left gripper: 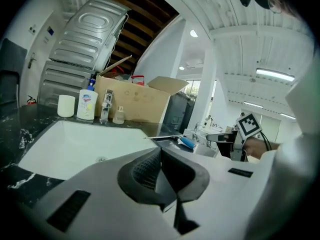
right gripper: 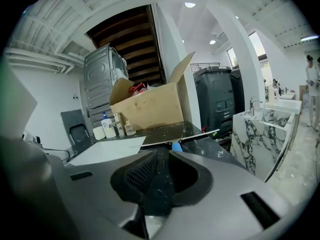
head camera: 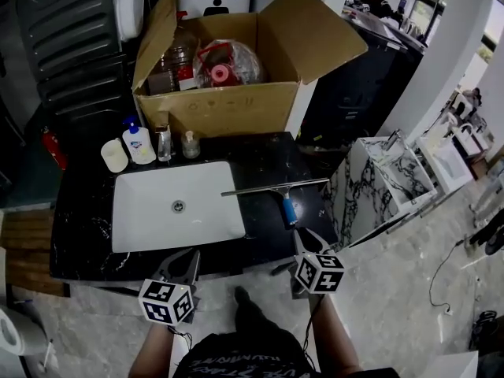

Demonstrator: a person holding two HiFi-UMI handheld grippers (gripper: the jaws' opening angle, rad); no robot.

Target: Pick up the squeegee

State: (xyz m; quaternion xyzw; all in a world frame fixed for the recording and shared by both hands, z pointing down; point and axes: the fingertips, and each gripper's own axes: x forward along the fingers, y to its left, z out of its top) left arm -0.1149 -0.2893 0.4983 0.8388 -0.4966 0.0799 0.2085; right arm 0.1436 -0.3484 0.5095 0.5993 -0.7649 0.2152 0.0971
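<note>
Right now the squeegee is lying flat on the black surface. Its blade is reaching left to the right rim of the white sink, and its blue handle is pointing toward us. Behind it an open cardboard box is sitting, with a soap bottle and a cup standing by the sink's back-left corner. We are holding the right gripper near the handle's end, apart from it, fingers pressed together on nothing. We are holding the left gripper at the surface's front edge, fingers likewise closed and empty.
</note>
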